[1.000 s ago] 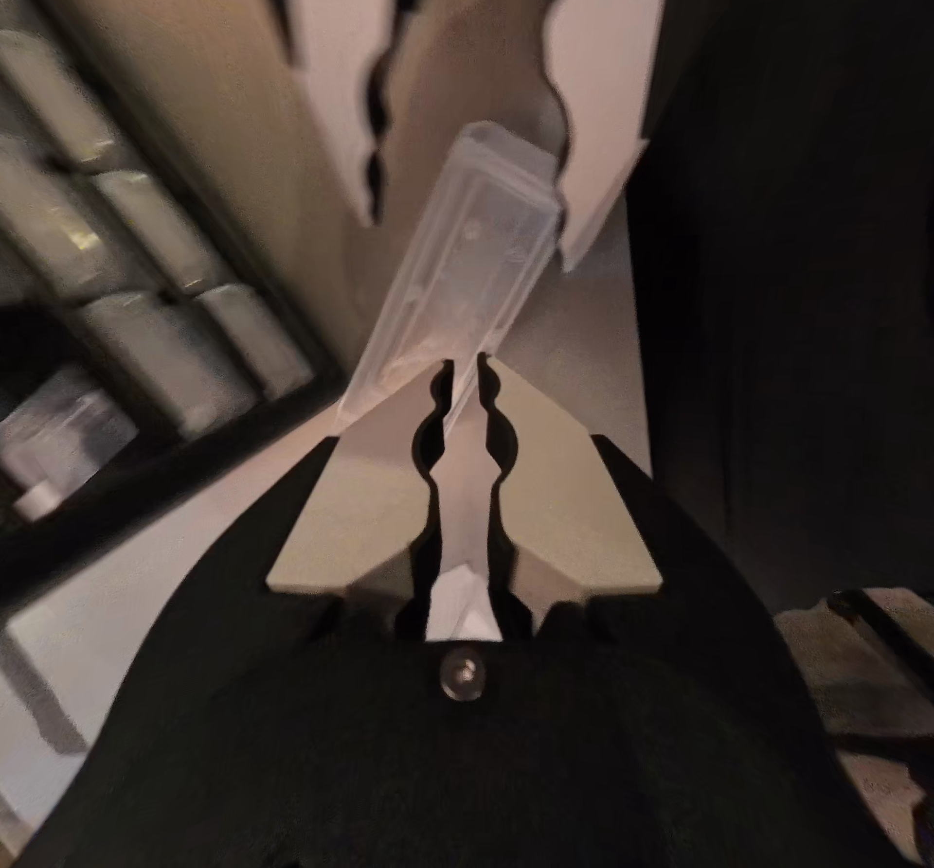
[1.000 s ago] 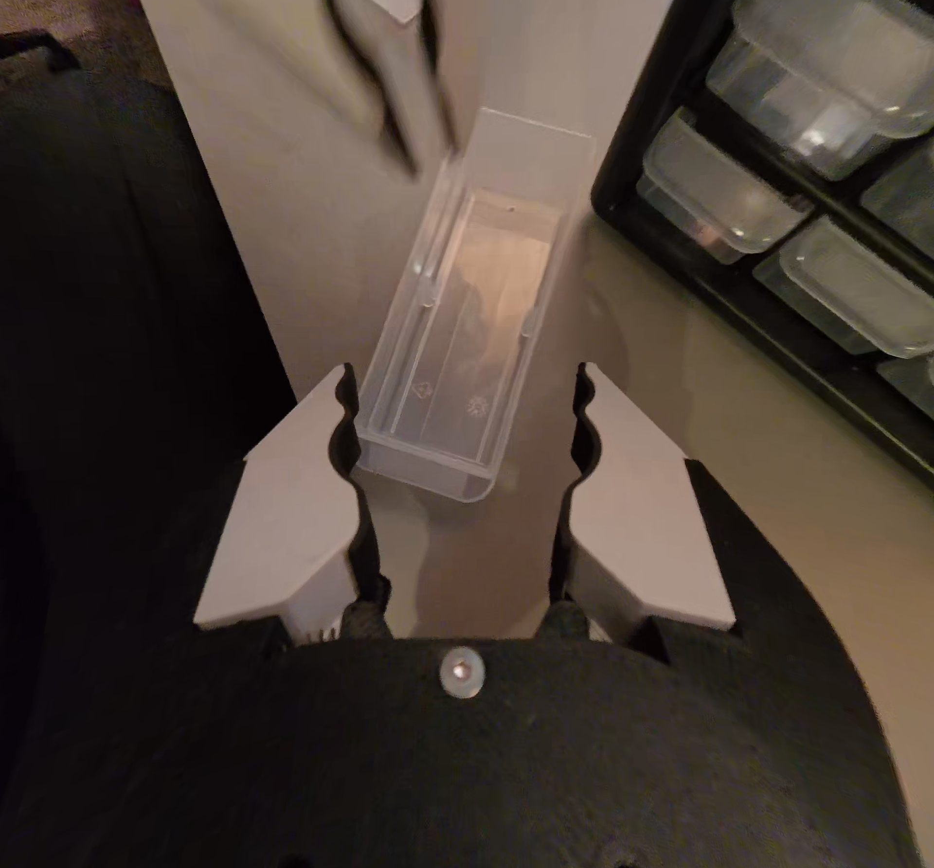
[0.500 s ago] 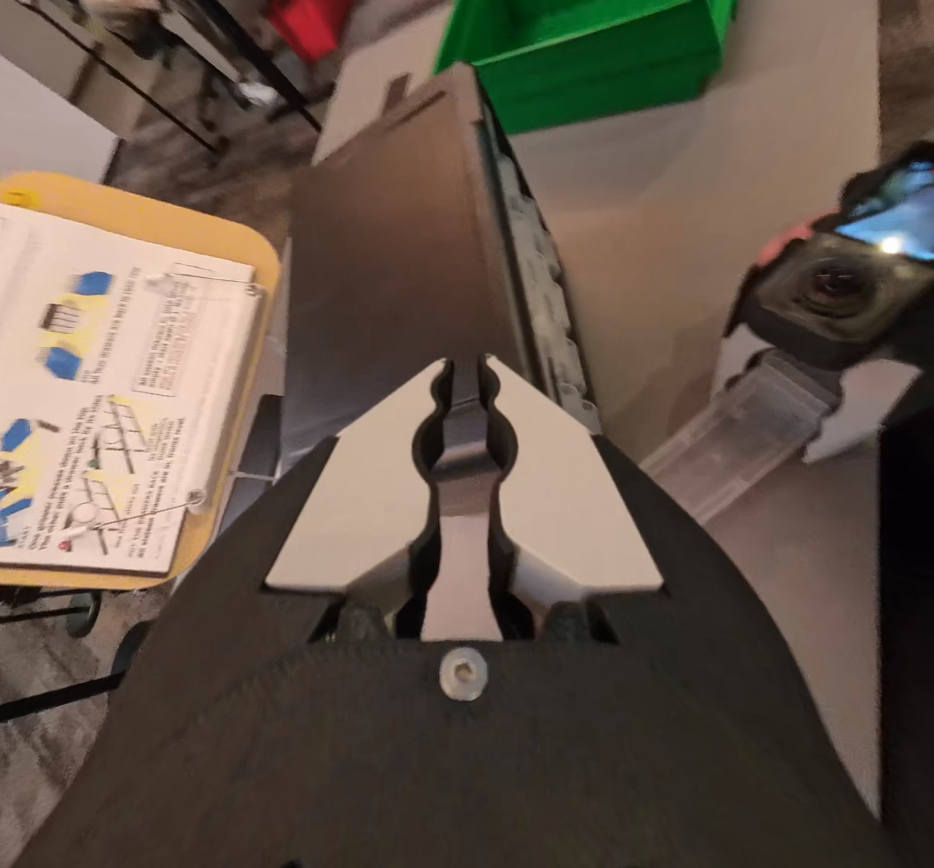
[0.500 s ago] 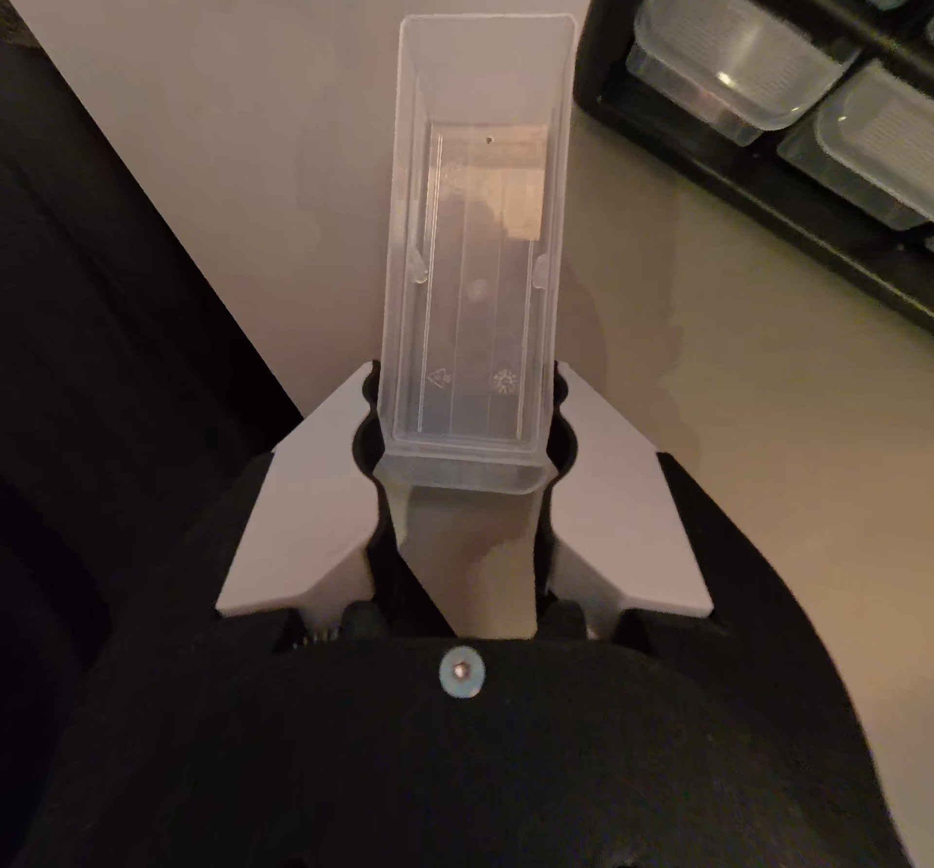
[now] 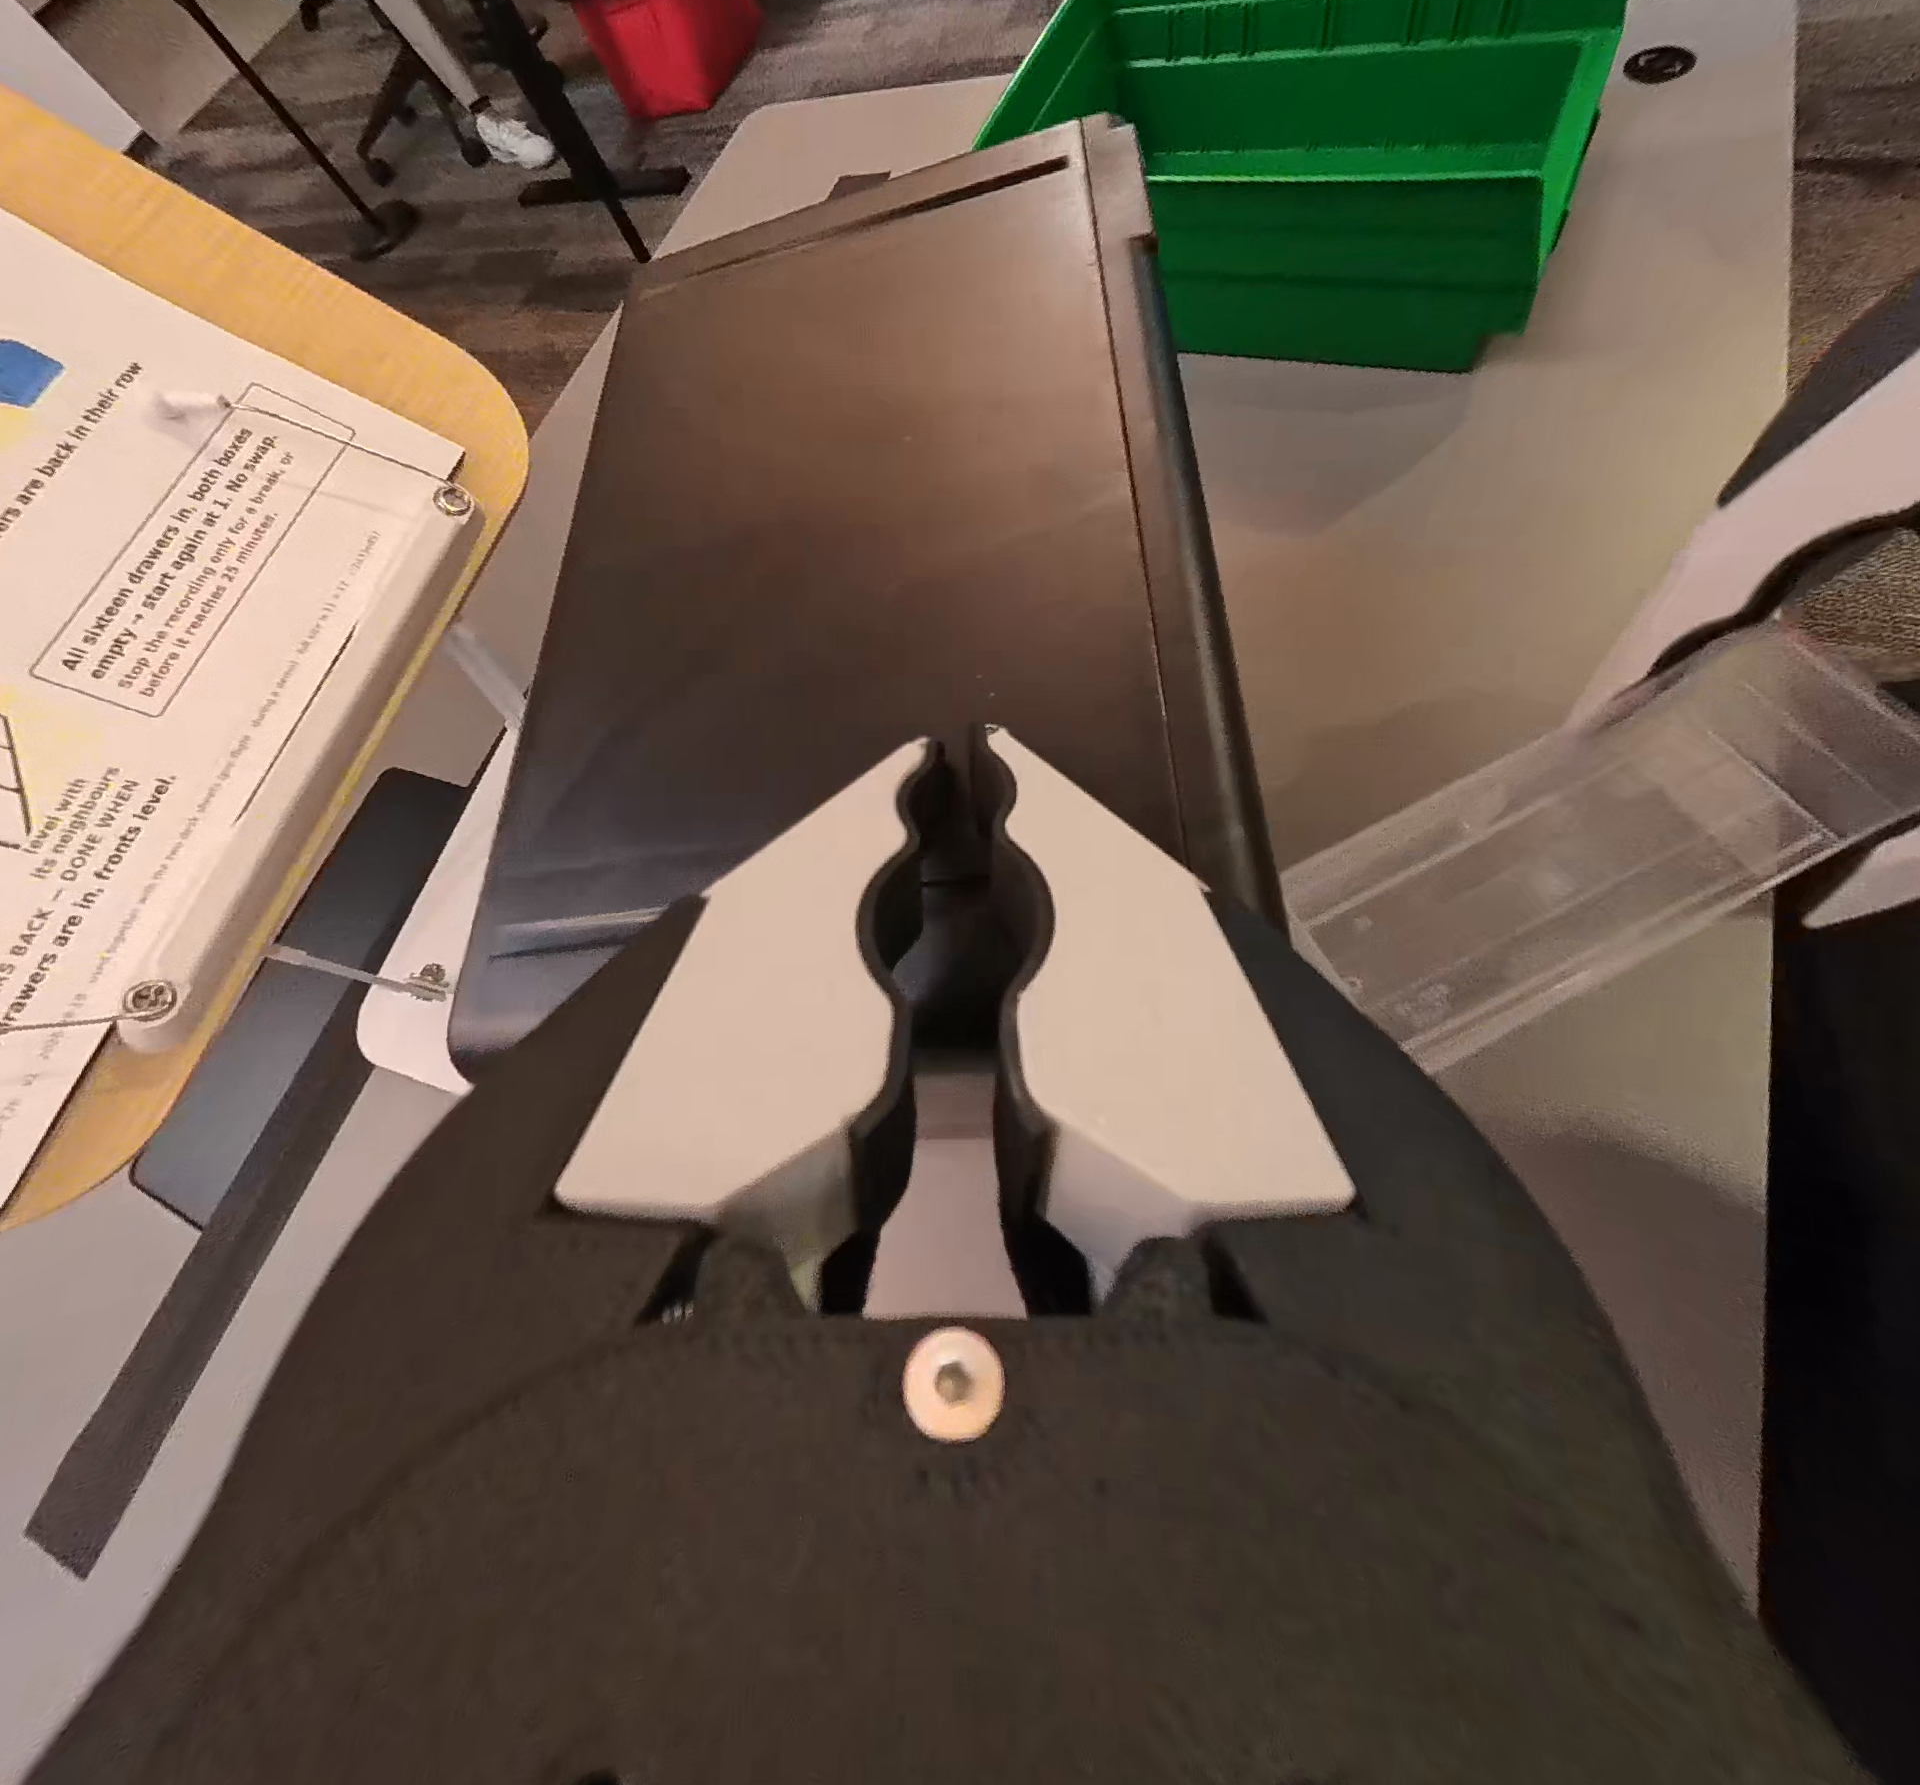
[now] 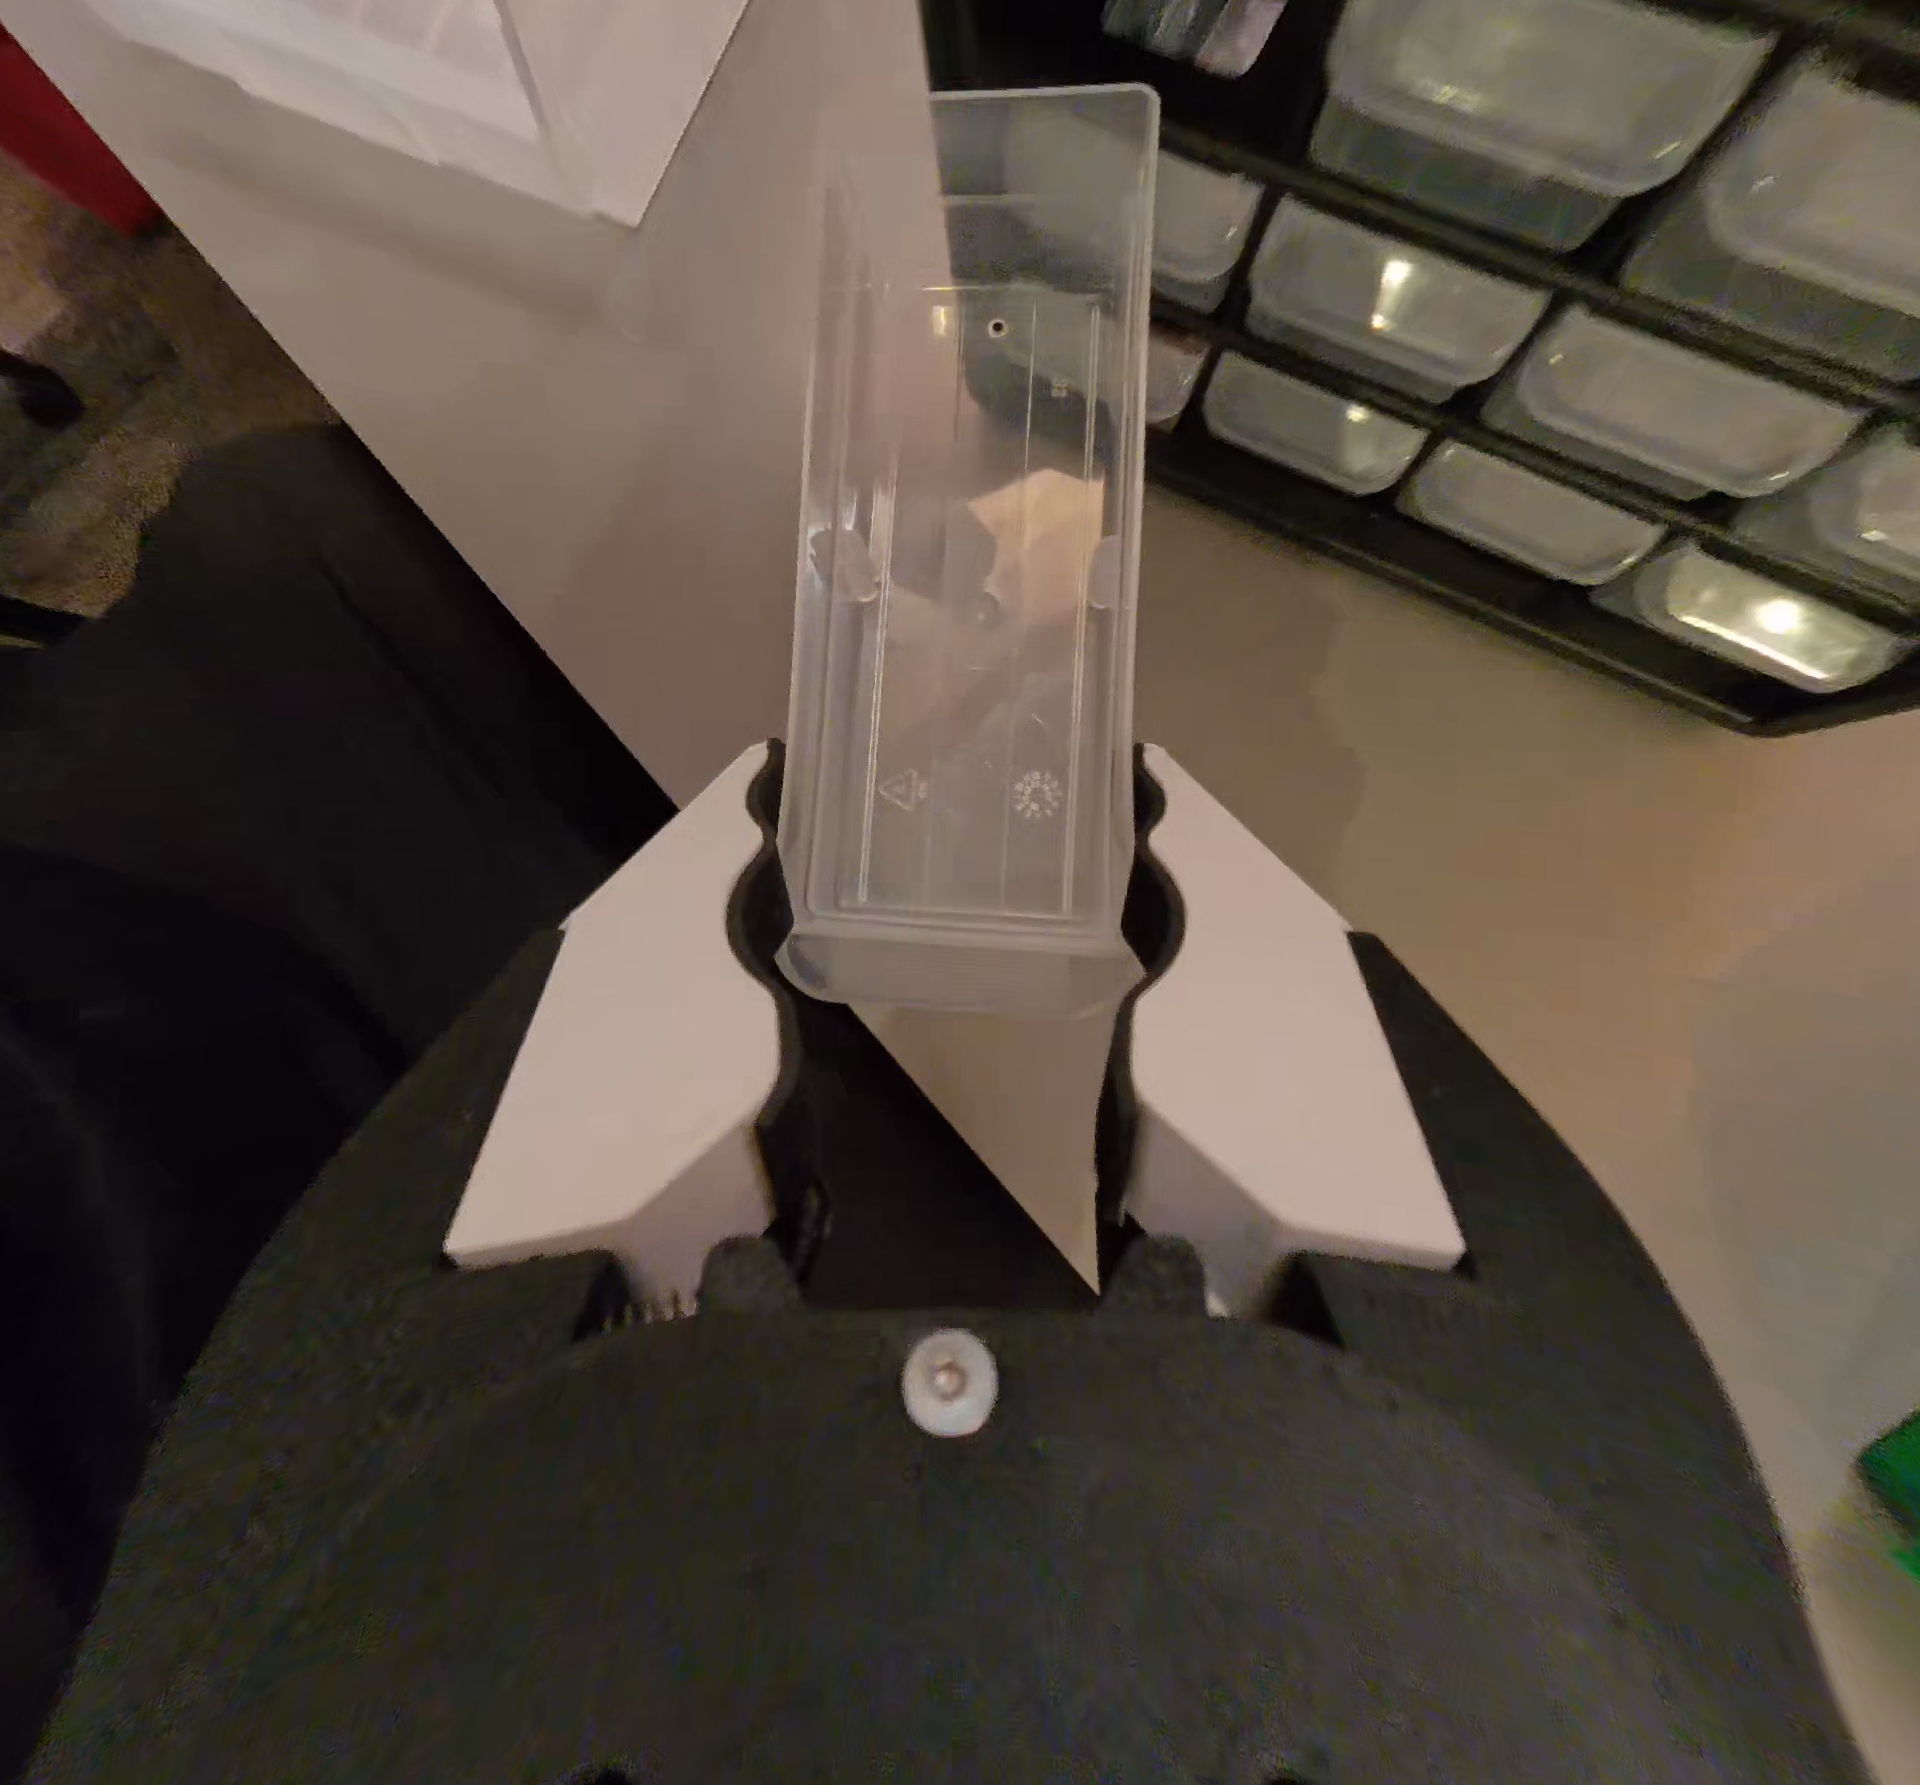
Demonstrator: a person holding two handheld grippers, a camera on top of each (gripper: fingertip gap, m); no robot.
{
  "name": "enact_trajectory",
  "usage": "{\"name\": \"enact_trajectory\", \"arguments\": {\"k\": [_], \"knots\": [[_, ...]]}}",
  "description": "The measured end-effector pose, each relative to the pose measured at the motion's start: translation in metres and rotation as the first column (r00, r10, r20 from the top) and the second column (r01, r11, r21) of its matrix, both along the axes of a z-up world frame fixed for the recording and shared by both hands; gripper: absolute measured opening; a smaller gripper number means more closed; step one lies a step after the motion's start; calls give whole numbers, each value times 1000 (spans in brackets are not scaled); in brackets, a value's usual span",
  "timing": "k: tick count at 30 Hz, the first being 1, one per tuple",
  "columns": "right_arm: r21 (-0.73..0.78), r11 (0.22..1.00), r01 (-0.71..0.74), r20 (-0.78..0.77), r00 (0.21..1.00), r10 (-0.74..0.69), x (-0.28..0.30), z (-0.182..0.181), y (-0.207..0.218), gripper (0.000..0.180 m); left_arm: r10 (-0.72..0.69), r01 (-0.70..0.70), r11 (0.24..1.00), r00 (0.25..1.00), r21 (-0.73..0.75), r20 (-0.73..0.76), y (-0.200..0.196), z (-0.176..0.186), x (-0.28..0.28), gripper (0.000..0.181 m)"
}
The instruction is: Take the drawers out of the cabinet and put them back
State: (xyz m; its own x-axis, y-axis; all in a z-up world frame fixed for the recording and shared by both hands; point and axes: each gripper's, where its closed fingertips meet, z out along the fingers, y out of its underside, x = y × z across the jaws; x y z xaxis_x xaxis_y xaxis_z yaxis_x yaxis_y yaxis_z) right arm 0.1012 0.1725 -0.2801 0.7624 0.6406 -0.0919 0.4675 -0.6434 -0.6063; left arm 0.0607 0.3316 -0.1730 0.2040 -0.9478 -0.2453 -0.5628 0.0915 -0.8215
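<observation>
So right now we're holding one clear, long, narrow plastic drawer (image 6: 971, 530) in the right gripper (image 6: 951, 862). Its white fingers (image 6: 644, 1039) are pinching the near end of the drawer from both sides, and the drawer is sticking out forward, tilted up, off the pale tabletop (image 6: 1455, 904). From the left wrist camera we're seeing that same drawer (image 5: 1548, 862) hanging over the right part of the tabletop, just beside the black plastic drawer cabinet (image 5: 862, 530).

The left gripper (image 5: 961, 748) isn't carrying anything. Its fingers are pressed nearly together with only a thin slit between the tips, and it's hovering above the cabinet's flat black top.

Progress-wise: we're looking at the cabinet front (image 6: 1558, 301) in the right view, and most of the slots we can see there are holding their clear drawers. We're guessing the one in hand is either just out or heading back in, and honestly we can't tell which. A dark gap seems to be showing behind the held drawer, but it's partly hidden, so no promises. Most of the cabinet front is out of frame, so how many drawers are left is anyone's guess.

Also sitting around: a green plastic bin (image 5: 1340, 166) toward the far edge of the tabletop, behind the cabinet, and a printed instruction sheet (image 5: 177, 655) on a yellow-edged board to the left.
</observation>
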Motion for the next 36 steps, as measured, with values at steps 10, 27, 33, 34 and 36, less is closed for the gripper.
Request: {"name": "enact_trajectory", "arguments": {"k": [10, 27, 33, 34, 36], "knots": [[-41, 997, 58, 3, 998, -58, 4, 16, 29, 63, -5, 5, 1000, 1000, -23, 23, -1, 0, -1, 2], [178, 957, 227, -126, 970, -207, -32, 12, 57, 65, -9, 10, 999, 999, -44, 39, -1, 1, -2, 2], [216, 957, 192, -208, 967, -147, -38, 17, 71, 93, -3, 5, 999, 999, -45, 50, -1, 1, -3, 1], [213, 960, 181, -235, 963, -129, -36, 21, 67, 97, -3, 5, 999, 999, -44, 51, -1, 1, -3, 1], [235, 964, 126, -249, 966, -65, -30, 29, 54, 102, -7, 9, 999, 998, -49, 55, -1, 1, -3, 1]]}}
